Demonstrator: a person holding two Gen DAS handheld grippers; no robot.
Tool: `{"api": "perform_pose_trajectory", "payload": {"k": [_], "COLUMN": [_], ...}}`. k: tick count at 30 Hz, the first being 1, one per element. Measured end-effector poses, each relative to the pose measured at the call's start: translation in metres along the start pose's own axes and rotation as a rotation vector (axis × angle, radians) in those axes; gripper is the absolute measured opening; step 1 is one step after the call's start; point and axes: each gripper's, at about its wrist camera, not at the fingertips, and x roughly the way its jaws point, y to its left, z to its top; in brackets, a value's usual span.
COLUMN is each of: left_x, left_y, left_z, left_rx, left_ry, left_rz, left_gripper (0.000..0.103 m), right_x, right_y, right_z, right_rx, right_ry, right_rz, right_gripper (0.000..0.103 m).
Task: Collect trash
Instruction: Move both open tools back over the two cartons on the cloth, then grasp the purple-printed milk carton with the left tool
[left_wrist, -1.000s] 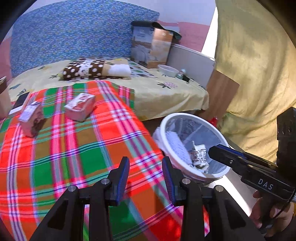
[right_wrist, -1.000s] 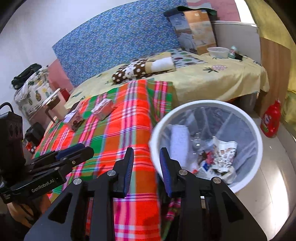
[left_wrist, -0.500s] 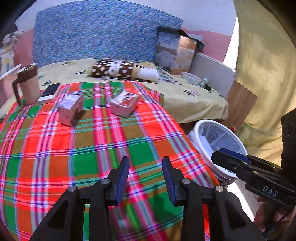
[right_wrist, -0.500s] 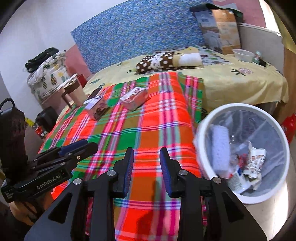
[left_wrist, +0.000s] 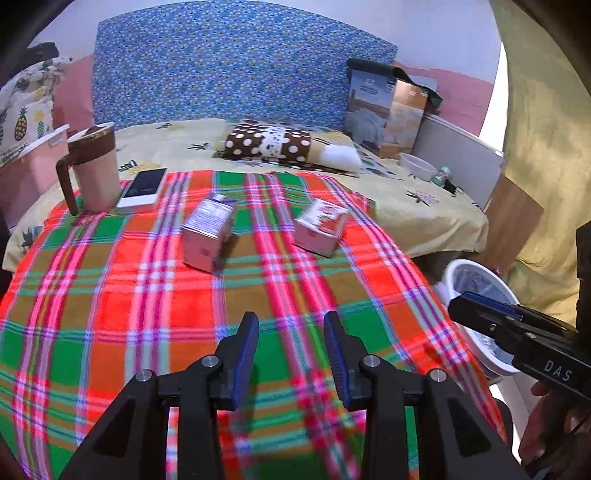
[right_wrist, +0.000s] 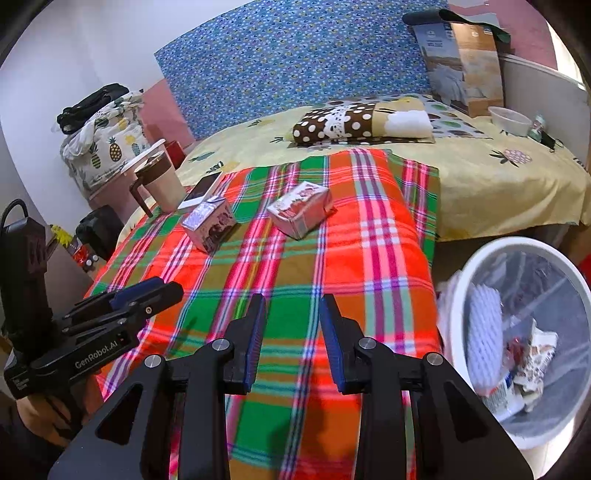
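Left wrist view: the left hand-held gripper (left_wrist: 290, 341) hovers over the near part of a plaid blanket (left_wrist: 110, 295) with its blue-padded jaws spread and nothing between them. Ahead of it on the blanket lie two small cartons well apart from the jaws: a tilted carton (left_wrist: 208, 232) to the left and a red-printed carton (left_wrist: 320, 226) to the right, near each other but not touching. Farther back on the left, a brown-handled mug (left_wrist: 94, 168) stands upright with a phone (left_wrist: 143, 184) just beside it. At the right edge the right hand-held gripper (left_wrist: 476, 310) reaches in front of a white trash bin (left_wrist: 458, 267) on the floor beside the bed. From the right wrist view, the right hand-held gripper (right_wrist: 291, 332) is likewise spread and empty above the blanket, the bin's rim (right_wrist: 458, 295) curves at lower right, and crumpled wrappers (right_wrist: 532, 362) lie inside its clear liner. A polka-dot pillow (right_wrist: 351, 122) rests on the yellow sheet (right_wrist: 498, 184) beyond.
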Motion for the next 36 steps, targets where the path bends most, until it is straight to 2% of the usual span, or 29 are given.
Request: {"api": "perform_pose_trajectory", "payload": {"k": [8,12,21,23,25,26,33,36], "left_x": [0.021,0.036,0.073,0.081,0.088,0.09,0.09,0.092], "left_y": [0.03,0.041,0.053,0.054,0.056,0.057,0.068,0.07], "left_z": [0.026,0.04,0.059,0.061,0.062,0.062,0.067,0.069], "left_rx": [0.021,0.034,0.071,0.076,0.076,0.075,0.073,0.113], "left_ry": [-0.007,-0.014,0.002,0.012,0.022,0.023,0.0,0.001], "left_rz": [0.041,0.055,0.082,0.084,0.094,0.098,0.088,0.074], "left_gripper": [0.037,0.046,0.049,0.049,0.049,0.049,0.049,0.055], "right_x": [0.02,0.029,0.044,0.049,0.052,0.054,0.068,0.072], "right_y": [0.008,0.007,0.002,0.001,0.0,0.0,0.001,0.0], "right_z": [0.019,0.026,0.033,0.036,0.039,0.04,0.048,0.047], "right_rx": [-0.025,-0.025,-0.001,0.008,0.015,0.018,0.027,0.032], "right_ry": [0.008,0.015,0.032,0.039,0.041,0.038,0.049,0.054], "right_rz": [0.018,0.024,0.025,0.024,0.03,0.035,0.044,0.046], "right_gripper": [0.033,0.033,0.034,0.038,0.061,0.064,0.065,0.065]}}
